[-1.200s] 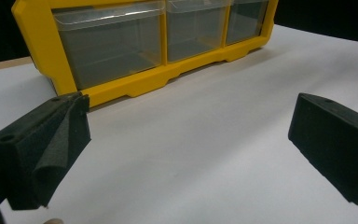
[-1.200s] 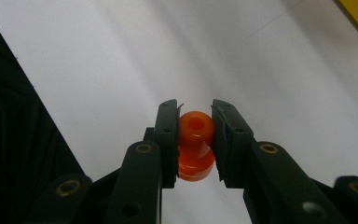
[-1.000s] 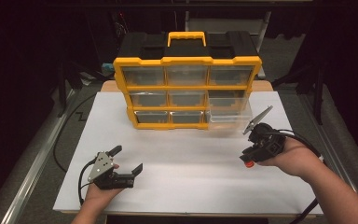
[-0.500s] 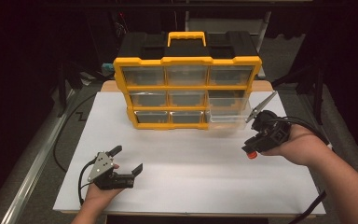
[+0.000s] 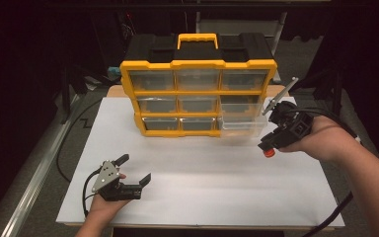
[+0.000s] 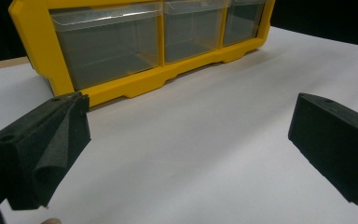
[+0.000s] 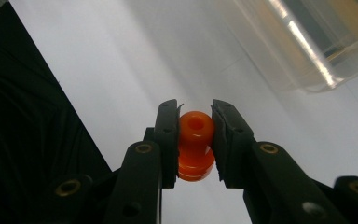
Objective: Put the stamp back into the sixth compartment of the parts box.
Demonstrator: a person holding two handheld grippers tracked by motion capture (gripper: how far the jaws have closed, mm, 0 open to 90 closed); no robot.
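Up close, right hand-held gripper [image 7: 195,140] clenched on orange peg [image 7: 196,144], its hole visible, left hand-held gripper [image 5: 133,170] released.

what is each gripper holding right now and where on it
The right gripper clamps a small orange peg across its sides, near the rounded head. The left gripper holds nothing.

Right gripper [image 5: 266,148] lifted higher above the surface [image 5: 202,173] with the orange piece [image 5: 268,153] clamped, now nearer the pulled-out clear drawer [image 5: 242,126] at the organizer's [image 5: 197,94] lower right.
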